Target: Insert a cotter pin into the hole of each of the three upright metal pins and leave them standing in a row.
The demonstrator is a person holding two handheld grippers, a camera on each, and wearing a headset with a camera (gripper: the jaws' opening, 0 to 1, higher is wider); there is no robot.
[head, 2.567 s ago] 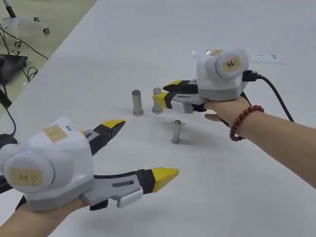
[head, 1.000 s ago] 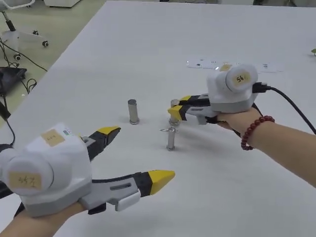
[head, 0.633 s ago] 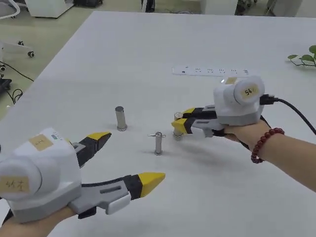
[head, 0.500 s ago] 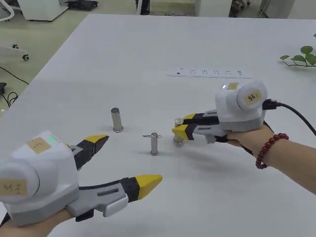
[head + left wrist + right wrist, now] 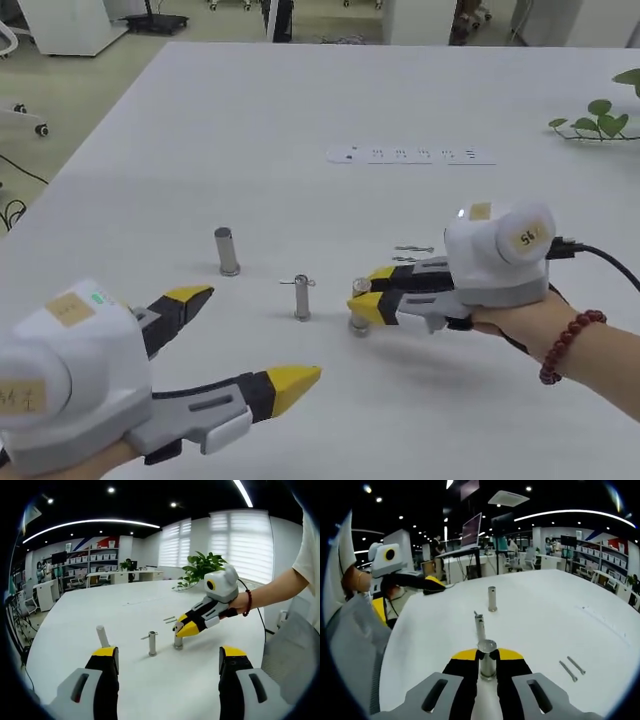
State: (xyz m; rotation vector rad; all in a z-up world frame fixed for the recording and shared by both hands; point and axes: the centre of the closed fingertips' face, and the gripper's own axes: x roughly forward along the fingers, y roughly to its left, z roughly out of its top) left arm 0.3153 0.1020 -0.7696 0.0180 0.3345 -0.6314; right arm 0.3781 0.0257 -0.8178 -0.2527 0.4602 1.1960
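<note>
Left gripper nearest, low over the near part of the white table, jaws spread wide, nothing between them. Beyond it and to the right, the right gripper sits low and points left, its yellow tips closed around the held pin, a short metal cylinder gripped just under its head. Held pin upright, base down at the table top; cannot tell whether it rests there or is just lifted. Just left of it, apart from the jaws, the middle pin stands on its own, with a cotter pin pushed crosswise through it near the top, sticking out to the left. Further left and a little further back, the far pin stands upright, well apart from both grippers. The three form a rough line across the table. Behind the right gripper, two loose cotter pins lie flat side by side. Further back a white power strip; at the far right edge, leaves of a plant
</note>
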